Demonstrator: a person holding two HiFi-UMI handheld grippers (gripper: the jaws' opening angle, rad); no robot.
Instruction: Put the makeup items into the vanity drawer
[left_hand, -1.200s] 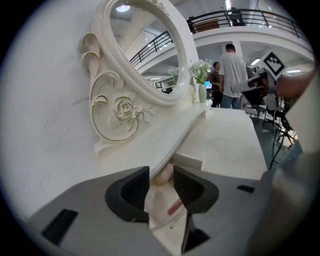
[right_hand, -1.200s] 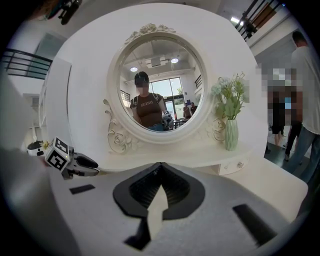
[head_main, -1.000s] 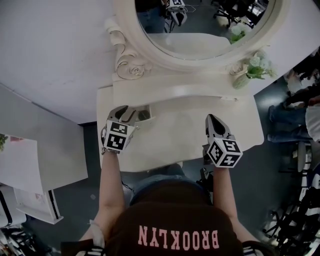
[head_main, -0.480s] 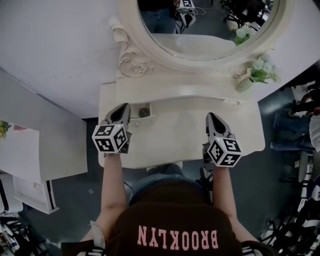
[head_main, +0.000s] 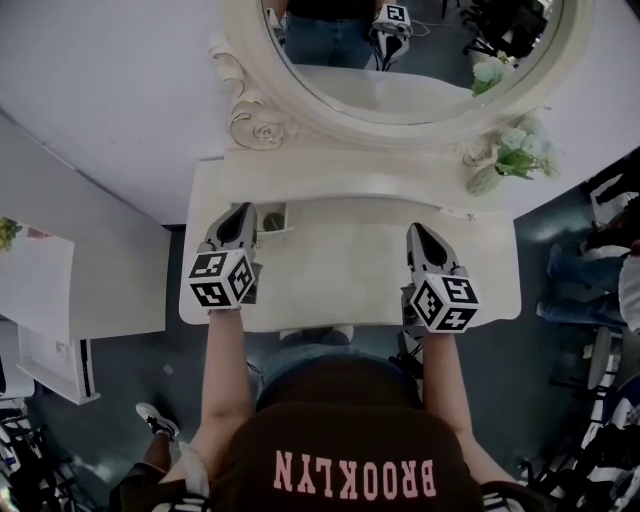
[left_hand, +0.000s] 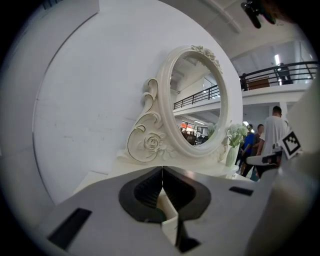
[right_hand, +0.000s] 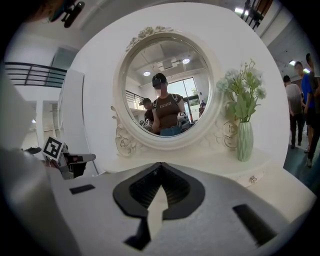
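The only words that could be read were "BROOKLYN", printed in pink on the dark shirt (head_main: 355, 475) and seen upside down in the head view. Black-and-white square markers were carried on each gripper's cube. No label or brand could be made out on anything else.

The left gripper (left_hand: 162, 168) was held above the left end of the vanity (head_main: 340, 275), pointed towards the mirror (head_main: 400, 70). Its fingers were pressed together at the tips and nothing was pinched between them. Just beside its tip, the small drawer (head_main: 272, 216) in the raised back shelf was pulled open. A white corner of the drawer was seen below the closed jaws in the left gripper view. What lay inside could not be told, so no makeup item could be picked out.

The right gripper (right_hand: 160, 163) was held over the right part of the top, well apart from the left. Its fingers were likewise closed tip to tip on nothing. A pale green vase (right_hand: 244, 142) of flowers was stood at the right of the mirror.
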